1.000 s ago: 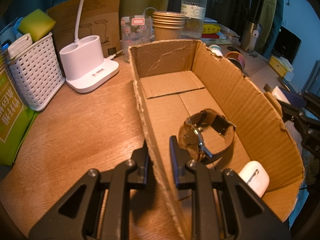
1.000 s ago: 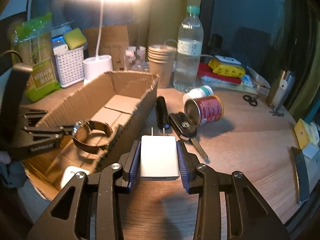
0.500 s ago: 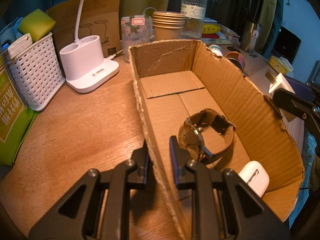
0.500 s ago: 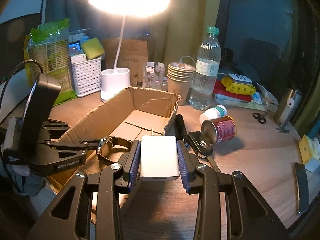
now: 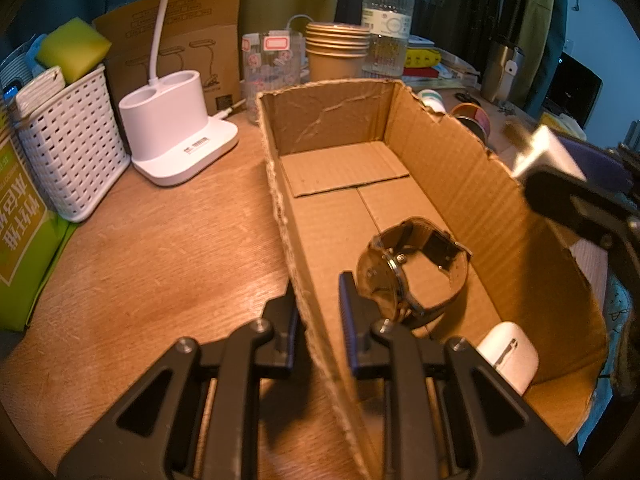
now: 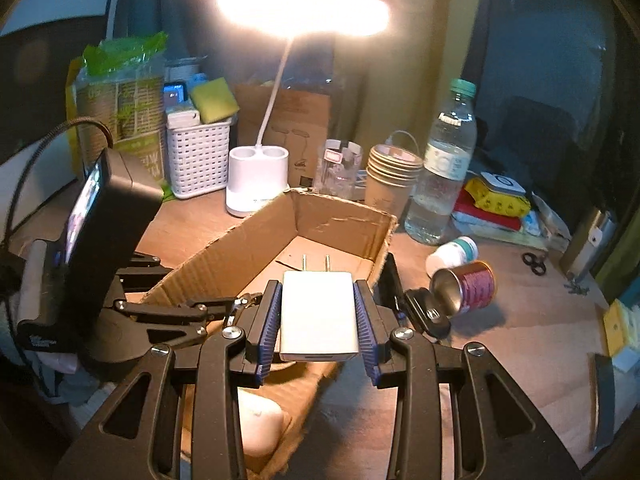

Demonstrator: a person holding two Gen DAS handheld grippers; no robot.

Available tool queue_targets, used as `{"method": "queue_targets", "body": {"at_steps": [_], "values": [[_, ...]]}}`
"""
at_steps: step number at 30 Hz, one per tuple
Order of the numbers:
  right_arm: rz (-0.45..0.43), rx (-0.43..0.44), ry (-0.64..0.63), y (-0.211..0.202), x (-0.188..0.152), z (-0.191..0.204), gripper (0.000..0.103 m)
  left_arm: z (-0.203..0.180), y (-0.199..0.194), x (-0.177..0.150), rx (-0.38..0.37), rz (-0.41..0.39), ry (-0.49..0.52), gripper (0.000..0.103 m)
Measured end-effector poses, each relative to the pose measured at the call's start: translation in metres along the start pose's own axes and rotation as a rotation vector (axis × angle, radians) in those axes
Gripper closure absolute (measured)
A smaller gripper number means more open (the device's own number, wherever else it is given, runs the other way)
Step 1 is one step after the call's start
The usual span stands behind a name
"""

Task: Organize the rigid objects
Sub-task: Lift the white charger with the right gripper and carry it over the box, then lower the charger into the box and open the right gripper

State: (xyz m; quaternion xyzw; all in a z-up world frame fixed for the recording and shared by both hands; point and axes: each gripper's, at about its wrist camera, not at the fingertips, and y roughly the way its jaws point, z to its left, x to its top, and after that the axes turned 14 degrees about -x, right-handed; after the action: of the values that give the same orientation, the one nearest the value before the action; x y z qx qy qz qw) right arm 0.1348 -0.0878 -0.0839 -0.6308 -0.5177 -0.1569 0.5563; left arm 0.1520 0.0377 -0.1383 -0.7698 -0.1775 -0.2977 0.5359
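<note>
White two-prong wall charger (image 6: 319, 317) sits clamped between the right gripper (image 6: 319, 322) pads, held above the open brown cardboard box (image 5: 472, 184), prongs forward. Left gripper (image 5: 316, 320) pinches the box's near side wall, jaws closed on it. Inside the box, a brown-strapped wristwatch (image 5: 412, 268) lies beside a white earbud case (image 5: 506, 356).

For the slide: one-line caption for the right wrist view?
Right gripper carries a white wall charger over the cardboard box; left gripper clamps its wall.
</note>
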Motion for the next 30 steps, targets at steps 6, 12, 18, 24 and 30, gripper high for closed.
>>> {"method": "queue_targets", "body": {"at_steps": [6, 12, 18, 24, 30], "values": [[0.028, -0.008, -0.041, 0.021, 0.006, 0.008, 0.066, 0.0, 0.0, 0.0, 0.0, 0.0, 0.0, 0.084], [0.068, -0.003, -0.043, 0.042, 0.005, 0.007, 0.066, 0.0, 0.0, 0.0, 0.0, 0.0, 0.0, 0.084], [0.101, -0.01, -0.037, 0.053, 0.003, 0.005, 0.065, 0.0, 0.0, 0.0, 0.0, 0.0, 0.0, 0.084], [0.104, -0.013, -0.043, 0.052, 0.003, 0.007, 0.065, 0.0, 0.0, 0.0, 0.0, 0.0, 0.0, 0.084], [0.106, -0.03, -0.05, 0.051, 0.004, 0.008, 0.063, 0.001, 0.0, 0.0, 0.0, 0.0, 0.0, 0.084]]}}
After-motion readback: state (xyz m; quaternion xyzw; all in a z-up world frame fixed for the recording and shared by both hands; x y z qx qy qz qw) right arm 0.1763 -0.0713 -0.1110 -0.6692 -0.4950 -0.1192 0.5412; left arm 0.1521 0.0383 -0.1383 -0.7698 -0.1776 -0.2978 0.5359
